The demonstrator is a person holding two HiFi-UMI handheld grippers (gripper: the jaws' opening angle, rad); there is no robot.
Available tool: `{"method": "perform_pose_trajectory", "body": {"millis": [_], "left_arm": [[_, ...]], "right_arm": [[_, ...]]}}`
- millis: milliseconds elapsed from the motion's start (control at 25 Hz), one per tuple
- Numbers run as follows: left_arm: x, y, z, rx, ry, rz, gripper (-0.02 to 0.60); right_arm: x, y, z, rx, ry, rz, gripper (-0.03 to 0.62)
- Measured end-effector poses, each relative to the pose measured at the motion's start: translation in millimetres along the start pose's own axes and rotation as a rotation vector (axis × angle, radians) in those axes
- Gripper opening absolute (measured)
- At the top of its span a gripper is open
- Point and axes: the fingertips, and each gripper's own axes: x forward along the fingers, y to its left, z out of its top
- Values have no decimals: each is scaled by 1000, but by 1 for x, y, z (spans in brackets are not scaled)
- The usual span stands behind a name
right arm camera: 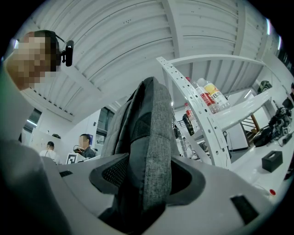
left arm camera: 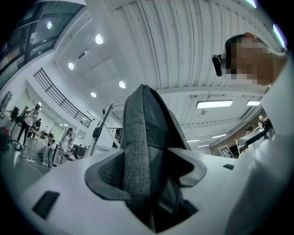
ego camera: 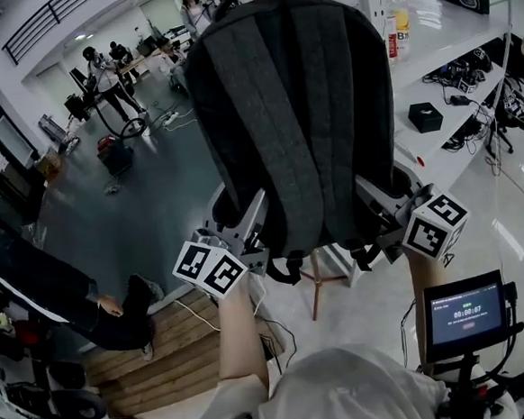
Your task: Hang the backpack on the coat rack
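The backpack (ego camera: 295,111) at centre frame was heathered dark grey with black straps. The left gripper (ego camera: 242,225) and right gripper (ego camera: 381,205) carried white cubes patterned with black squares. The shelving (ego camera: 451,26) at upper right was white.

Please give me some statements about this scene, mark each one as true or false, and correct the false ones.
1. The left gripper and the right gripper are both shut on the backpack. True.
2. The backpack is bright red. False: it is dark grey.
3. The backpack lies flat on the floor. False: it is held upright, off the floor.
4. Bottles stand on the white shelf. True.
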Motion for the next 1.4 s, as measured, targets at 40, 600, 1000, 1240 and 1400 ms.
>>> {"method": "perform_pose_trajectory", "body": {"millis": [40,600,1000,1240,1400], "left_arm": [[0,0,-2,-2,3,0,282],[-8,13,-27,-30,11,21,282],[-11,18,-33,21,-11,56,282],[-9,26,-38,8,-32,69,284],[-9,27,-45,-39,-33,63,282]], "right_arm": [[-1,-1,-1,3,1,-1,249],[2,-8,-26,13,30,-19,249],[7,-17,-39,10,-8,-26,249],[11,-29,-44,28,-24,-33,249],[8,-42,-45,52,-29,-63,249]]}}
